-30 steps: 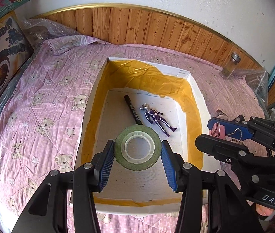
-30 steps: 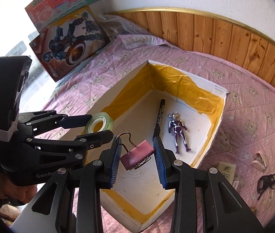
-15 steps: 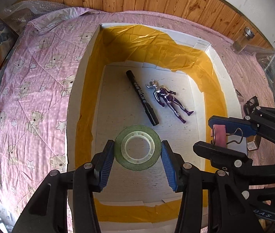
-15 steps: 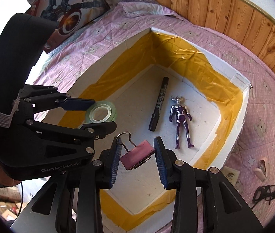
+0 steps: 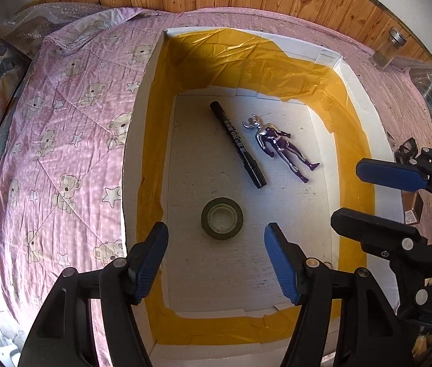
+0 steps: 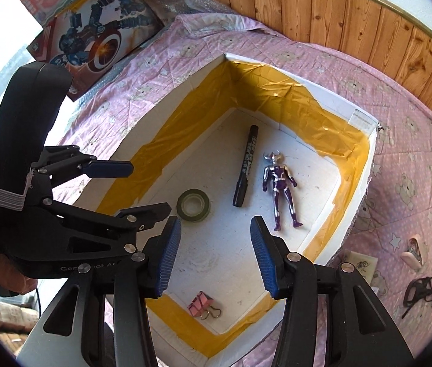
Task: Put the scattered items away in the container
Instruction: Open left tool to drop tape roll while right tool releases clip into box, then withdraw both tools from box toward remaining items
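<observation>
A white box with yellow-taped walls (image 5: 142,140) (image 6: 365,165) sits on the pink quilt. Inside it lie a green tape roll (image 5: 222,218) (image 6: 193,205), a black marker (image 5: 237,148) (image 6: 245,169) and a purple figure (image 5: 280,146) (image 6: 280,185). A pink binder clip (image 6: 202,304) rests at the box's near corner in the right wrist view. My left gripper (image 5: 216,260) hangs open above the box, just short of the tape roll. My right gripper (image 6: 216,253) is open too, over the box floor with the clip below it. Each gripper shows in the other's view.
On the quilt right of the box lie a pink stapler (image 6: 413,252), black glasses (image 6: 423,289) and a small card (image 6: 359,264). A glass jar (image 5: 388,47) stands by the wooden wall. Toy boxes (image 6: 93,39) lean at the left.
Both grippers have opened. The tape roll dropped from the left gripper onto the box floor, and the pink binder clip fell from the right gripper into the box's near corner.
</observation>
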Action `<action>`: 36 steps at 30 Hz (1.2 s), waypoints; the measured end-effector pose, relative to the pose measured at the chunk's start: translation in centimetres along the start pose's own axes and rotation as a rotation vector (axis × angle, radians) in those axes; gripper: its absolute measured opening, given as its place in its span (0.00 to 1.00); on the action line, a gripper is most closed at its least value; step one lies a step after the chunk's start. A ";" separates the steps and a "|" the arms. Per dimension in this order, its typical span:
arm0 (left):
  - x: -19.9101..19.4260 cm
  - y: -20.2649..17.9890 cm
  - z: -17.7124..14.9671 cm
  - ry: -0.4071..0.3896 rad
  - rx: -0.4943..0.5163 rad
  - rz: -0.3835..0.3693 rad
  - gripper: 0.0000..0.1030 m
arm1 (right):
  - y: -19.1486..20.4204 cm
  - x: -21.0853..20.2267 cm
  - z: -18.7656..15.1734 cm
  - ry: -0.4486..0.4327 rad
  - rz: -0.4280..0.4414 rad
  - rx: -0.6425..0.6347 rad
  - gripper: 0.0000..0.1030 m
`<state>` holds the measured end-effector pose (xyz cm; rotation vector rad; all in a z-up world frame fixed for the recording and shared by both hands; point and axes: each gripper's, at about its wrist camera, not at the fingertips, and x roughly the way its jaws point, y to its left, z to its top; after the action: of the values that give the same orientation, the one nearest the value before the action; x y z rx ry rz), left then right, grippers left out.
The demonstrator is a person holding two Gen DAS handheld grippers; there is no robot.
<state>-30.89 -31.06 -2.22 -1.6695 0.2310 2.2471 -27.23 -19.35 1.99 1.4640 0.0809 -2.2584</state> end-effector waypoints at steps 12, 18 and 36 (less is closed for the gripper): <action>-3.6 -2.1 -3.1 -0.031 0.034 0.006 0.65 | 1.9 -3.3 -3.6 -0.047 0.011 0.000 0.50; -5.4 -4.1 -5.2 -0.045 0.077 0.016 0.65 | 1.9 -5.1 -5.6 -0.074 0.018 0.027 0.50; -10.8 -9.7 -11.0 -0.175 0.133 -0.012 0.66 | 0.9 -11.4 -13.3 -0.257 -0.084 0.134 0.52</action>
<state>-14.79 -27.33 5.38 -1.3958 0.3195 2.2985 -11.62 -12.57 6.36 1.2407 -0.0914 -2.5445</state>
